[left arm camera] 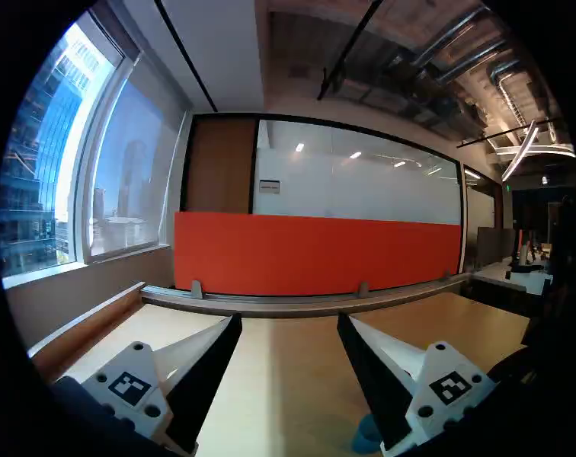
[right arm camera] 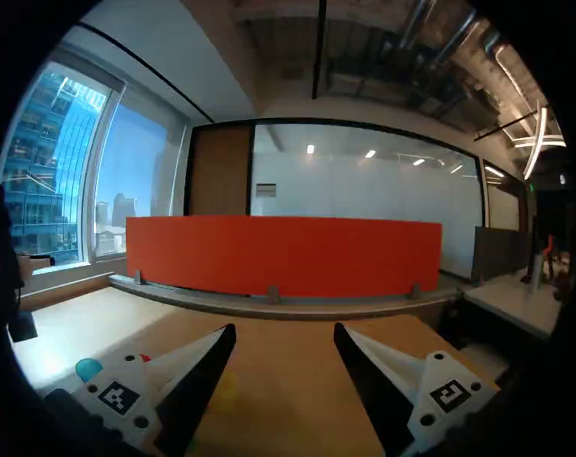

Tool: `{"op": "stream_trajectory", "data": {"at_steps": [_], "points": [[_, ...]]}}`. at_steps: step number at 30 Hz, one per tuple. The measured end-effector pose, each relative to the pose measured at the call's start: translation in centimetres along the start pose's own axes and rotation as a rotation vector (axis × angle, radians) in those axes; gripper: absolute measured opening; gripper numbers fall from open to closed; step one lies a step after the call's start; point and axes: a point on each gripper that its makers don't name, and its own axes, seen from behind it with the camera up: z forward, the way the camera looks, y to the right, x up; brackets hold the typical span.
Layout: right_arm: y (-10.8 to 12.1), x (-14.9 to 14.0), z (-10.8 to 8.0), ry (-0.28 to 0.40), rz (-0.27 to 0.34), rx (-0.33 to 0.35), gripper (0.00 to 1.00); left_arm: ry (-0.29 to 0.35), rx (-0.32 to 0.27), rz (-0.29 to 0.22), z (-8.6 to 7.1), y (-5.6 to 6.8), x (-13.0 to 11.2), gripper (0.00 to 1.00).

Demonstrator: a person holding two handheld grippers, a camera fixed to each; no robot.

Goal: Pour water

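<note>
My left gripper [left arm camera: 288, 320] stands open over a light wooden desk [left arm camera: 288, 373], with nothing between its fingers. A blue rounded object [left arm camera: 362, 439] peeks out low beside its right finger, mostly hidden. My right gripper [right arm camera: 283, 329] is open too, and empty, above the same kind of desk [right arm camera: 288, 381]. Behind its left finger sit a teal round object [right arm camera: 88, 369] and a small red bit [right arm camera: 145, 357], both partly covered. A faint yellow item [right arm camera: 225, 390] lies low between the fingers. I cannot tell what these small things are.
An orange divider panel [left arm camera: 318, 255] on a metal rail closes the desk's far edge. Large windows [left arm camera: 52, 190] run along the left. A neighbouring desk [right arm camera: 516, 301] with bottles stands at the right. A dark shape [right arm camera: 6, 259] sits at the left edge of the right gripper view.
</note>
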Motion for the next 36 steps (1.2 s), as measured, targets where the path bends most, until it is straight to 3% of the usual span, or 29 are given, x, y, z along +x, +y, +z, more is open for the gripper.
{"op": "stream_trajectory", "data": {"at_steps": [8,11,21,36], "points": [[-1.5,3.7,-0.3,-0.002,-0.008,0.029,0.99,0.029,-0.068,0.017,0.4,1.6,5.2,0.93],[-1.9,4.2,-0.3,-0.002,0.0,0.042,0.99,0.03,-0.082,0.024,0.4,1.8,6.0,0.93],[-3.7,4.2,-0.7,-0.019,0.027,0.145,0.99,-0.009,-0.176,-0.002,0.4,3.3,5.9,0.93],[-8.5,5.7,-2.6,0.001,-0.022,0.407,0.99,-0.023,-0.44,0.0,-1.2,8.1,6.5,0.93]]}}
